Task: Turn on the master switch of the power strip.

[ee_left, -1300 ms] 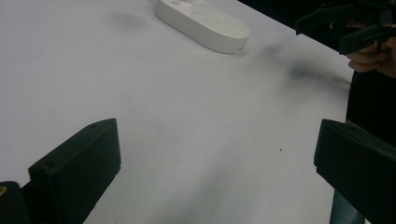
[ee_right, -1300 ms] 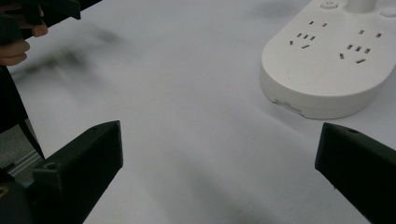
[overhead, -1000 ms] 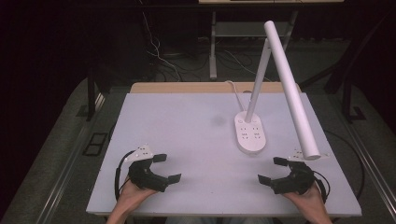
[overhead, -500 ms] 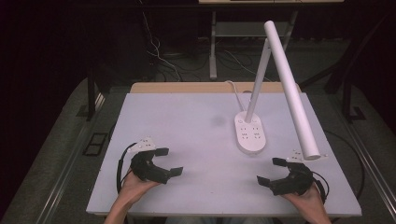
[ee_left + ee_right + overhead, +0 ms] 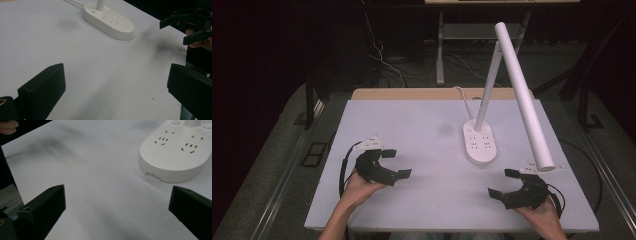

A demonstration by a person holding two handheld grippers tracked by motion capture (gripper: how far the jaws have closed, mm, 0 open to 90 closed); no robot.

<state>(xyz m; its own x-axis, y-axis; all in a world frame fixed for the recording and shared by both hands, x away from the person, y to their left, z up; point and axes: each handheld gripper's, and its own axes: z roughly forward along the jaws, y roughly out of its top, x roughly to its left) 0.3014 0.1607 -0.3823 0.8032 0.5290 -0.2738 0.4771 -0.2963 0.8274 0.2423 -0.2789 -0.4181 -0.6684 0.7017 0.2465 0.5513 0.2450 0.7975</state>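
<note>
Both grippers lay low at the near edge, the left gripper (image 5: 389,163) and the right gripper (image 5: 507,183) each with jaws spread wide and empty, probably waiting to start. Between and beyond them, the white desk lamp (image 5: 481,146) stood on the pale table (image 5: 412,125), a dark cable-strewn floor (image 5: 387,60) behind.

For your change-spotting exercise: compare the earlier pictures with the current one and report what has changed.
The left tongs edged forward and inward across the table; the right tongs drew back slightly toward the near edge. Both are open and empty, nothing taken or released. The lamp and its socket base stayed put.
</note>
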